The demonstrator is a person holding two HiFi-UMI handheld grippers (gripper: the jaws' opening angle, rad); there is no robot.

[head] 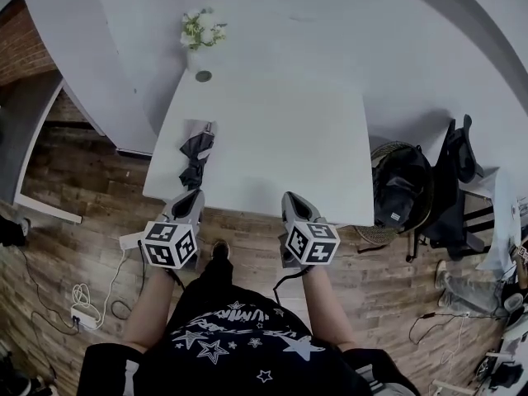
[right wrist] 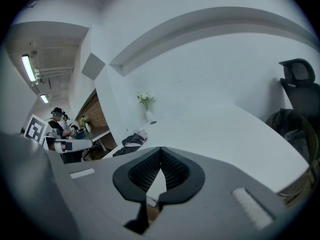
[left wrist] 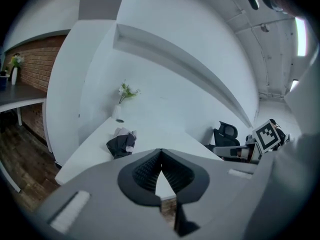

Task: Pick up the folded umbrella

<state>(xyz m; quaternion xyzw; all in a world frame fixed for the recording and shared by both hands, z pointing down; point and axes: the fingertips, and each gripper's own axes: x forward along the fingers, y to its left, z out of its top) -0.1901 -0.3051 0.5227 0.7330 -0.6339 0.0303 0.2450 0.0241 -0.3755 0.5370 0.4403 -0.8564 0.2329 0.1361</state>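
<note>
The folded umbrella (head: 195, 157) is a dark, crumpled bundle with a pale handle end, lying near the left edge of the white table (head: 280, 139). It also shows in the left gripper view as a folded umbrella (left wrist: 121, 144) and in the right gripper view as a folded umbrella (right wrist: 129, 143). My left gripper (head: 195, 195) hovers at the table's near edge, just short of the umbrella and apart from it, jaws shut and empty (left wrist: 160, 152). My right gripper (head: 290, 197) sits at the near edge further right, also shut with nothing in it (right wrist: 161, 149).
A white vase of flowers (head: 198, 38) and a small dark disc (head: 203, 76) stand at the table's far left corner. Right of the table are a round basket with a dark bag (head: 400, 190) and a black office chair (head: 462, 172). Cables and a power strip (head: 82, 312) lie on the wooden floor.
</note>
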